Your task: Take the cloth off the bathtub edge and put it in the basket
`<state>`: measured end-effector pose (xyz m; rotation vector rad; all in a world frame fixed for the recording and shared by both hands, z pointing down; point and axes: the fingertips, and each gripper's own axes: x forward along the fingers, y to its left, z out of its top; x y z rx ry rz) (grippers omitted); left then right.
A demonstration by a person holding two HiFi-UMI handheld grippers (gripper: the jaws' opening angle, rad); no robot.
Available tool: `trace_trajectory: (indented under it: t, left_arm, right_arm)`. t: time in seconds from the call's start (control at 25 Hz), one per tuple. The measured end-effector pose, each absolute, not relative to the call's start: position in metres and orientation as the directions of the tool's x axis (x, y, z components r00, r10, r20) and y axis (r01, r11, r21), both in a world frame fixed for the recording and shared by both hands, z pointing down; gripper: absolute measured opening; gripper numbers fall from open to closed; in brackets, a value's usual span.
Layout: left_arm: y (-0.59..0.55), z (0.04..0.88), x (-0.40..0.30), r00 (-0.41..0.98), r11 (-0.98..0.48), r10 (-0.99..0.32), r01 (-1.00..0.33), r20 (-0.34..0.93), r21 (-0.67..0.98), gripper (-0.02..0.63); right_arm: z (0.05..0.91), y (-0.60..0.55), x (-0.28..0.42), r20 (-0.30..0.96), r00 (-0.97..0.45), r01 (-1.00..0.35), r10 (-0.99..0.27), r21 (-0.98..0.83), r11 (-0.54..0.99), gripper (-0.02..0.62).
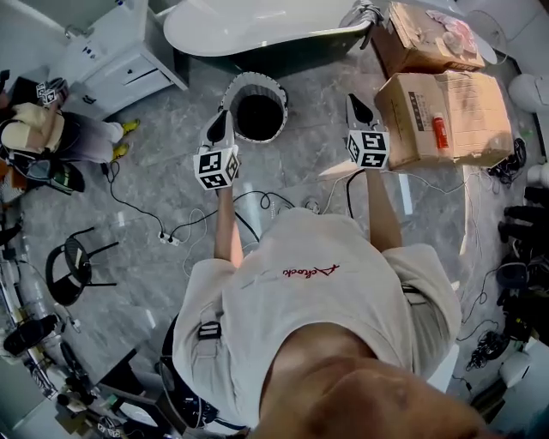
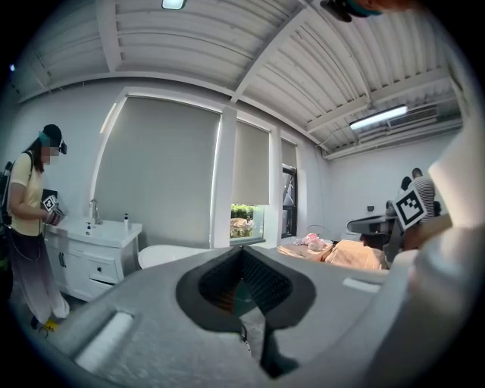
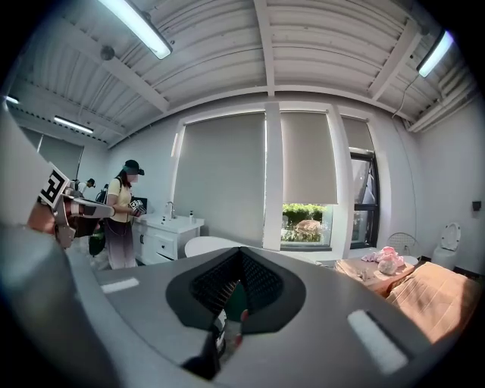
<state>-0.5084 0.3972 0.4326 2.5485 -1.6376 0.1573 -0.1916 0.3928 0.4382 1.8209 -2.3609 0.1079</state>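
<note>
**A:** Grey grippers first: how are the hands set?

**B:** Both forearms reach straight out from the chest, side by side. The left gripper [image 1: 220,127] and right gripper [image 1: 358,110] point about level at the window wall. Each has its jaws pressed together with nothing between them.

**A:** And the basket?

**B:** The basket [image 1: 257,78] stands on the floor just beyond the left gripper's tips, a little toward the right one. Its mouth is up and dark inside, and I see no fabric in it.

**A:** Then where is the cloth?

**B:** Farther out, the tub [image 1: 257,26] lies crosswise, its long side running left to right. At its right end sits what I take for the cloth [image 1: 364,12], a pale crumpled lump on the rim. It is small, so it could be fittings.

**A:** Which hand goes?

**B:** The right, I'd judge. The cloth lies nearly straight ahead of its tips, across open floor, with the boxes [image 1: 442,116] close on the right. The left would have to cross over the basket.

**A:** Long axis?

**B:** It's bunched, so I can make none out. The right jaws would need to part first, then meet the rim from this side.
</note>
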Motion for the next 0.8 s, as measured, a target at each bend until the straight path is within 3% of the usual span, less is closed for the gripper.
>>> trace_trajectory:
  t: [0.8]
  left_arm:
    - [0.372,0.436,-0.378,0.747,-0.747,-0.652,-0.662,0.132,0.057,0.002]
  right_arm:
    - [0.434,0.475,-0.113,0.172,0.114,-0.992,-0.978,0.072,-0.103,0.006]
